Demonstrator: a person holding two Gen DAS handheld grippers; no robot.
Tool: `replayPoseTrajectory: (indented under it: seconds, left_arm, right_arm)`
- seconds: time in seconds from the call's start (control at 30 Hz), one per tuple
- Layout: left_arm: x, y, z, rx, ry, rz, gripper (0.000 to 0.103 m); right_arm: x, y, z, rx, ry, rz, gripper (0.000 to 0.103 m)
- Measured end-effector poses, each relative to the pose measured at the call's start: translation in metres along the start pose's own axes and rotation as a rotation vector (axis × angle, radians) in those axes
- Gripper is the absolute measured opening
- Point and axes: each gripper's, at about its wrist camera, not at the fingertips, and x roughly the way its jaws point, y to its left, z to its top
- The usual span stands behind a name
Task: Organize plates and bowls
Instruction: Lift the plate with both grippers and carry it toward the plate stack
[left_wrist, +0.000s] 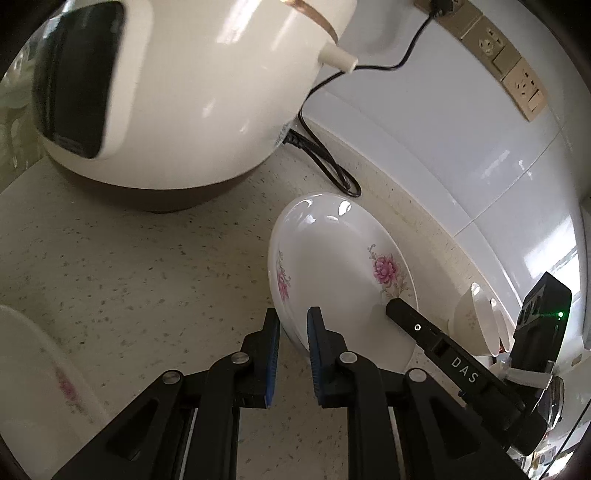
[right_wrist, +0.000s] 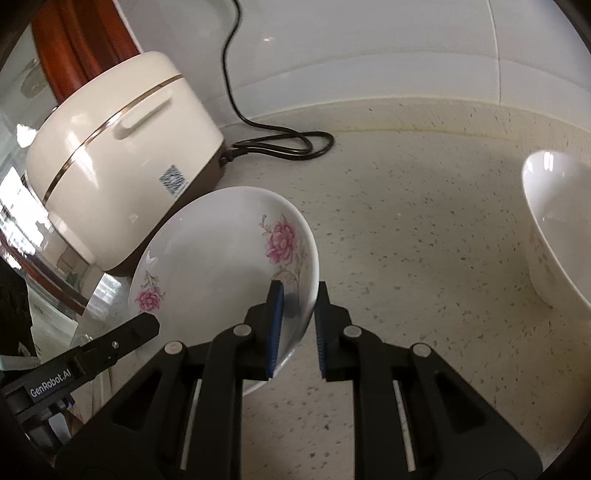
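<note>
Two grippers hold one plate (right_wrist: 221, 258) by its rim, one on each side; the plate is round, white and shiny, with pink flowers painted on it, and it is tipped up above the counter (right_wrist: 406, 240); the left gripper (left_wrist: 293, 347) has its blue ribbed pads squeezed on the near edge, and the right gripper (right_wrist: 297, 328) pinches the other edge, one pad inside the plate and one under it; the counter is pale stone with small dark specks, smooth and flat; a white bowl (right_wrist: 557, 229) with a deep round shape stands on the counter well off to the right; behind the plate sits a big cream rice cooker (right_wrist: 122, 155), glossy, with a thin gold band and a brown base; a black cord (right_wrist: 280, 142) curls from its back along the shiny white wall tiles (right_wrist: 369, 48).
</note>
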Motion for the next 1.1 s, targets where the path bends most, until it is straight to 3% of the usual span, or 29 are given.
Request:
replayPoseTrajectory:
  seconds: [0.57,1.1]
  left_arm:
    - [-0.016,0.007,-0.010,-0.034,-0.056,0.016,0.016]
    - [-0.043,0.011,-0.019,-0.051,-0.116,0.028,0.016]
  right_arm:
    - [-0.015,0.026,-0.007,-0.090,-0.044,-0.010,0.019]
    - [-0.026,0.046,-0.010,-0.151,-0.092,0.054,0.019]
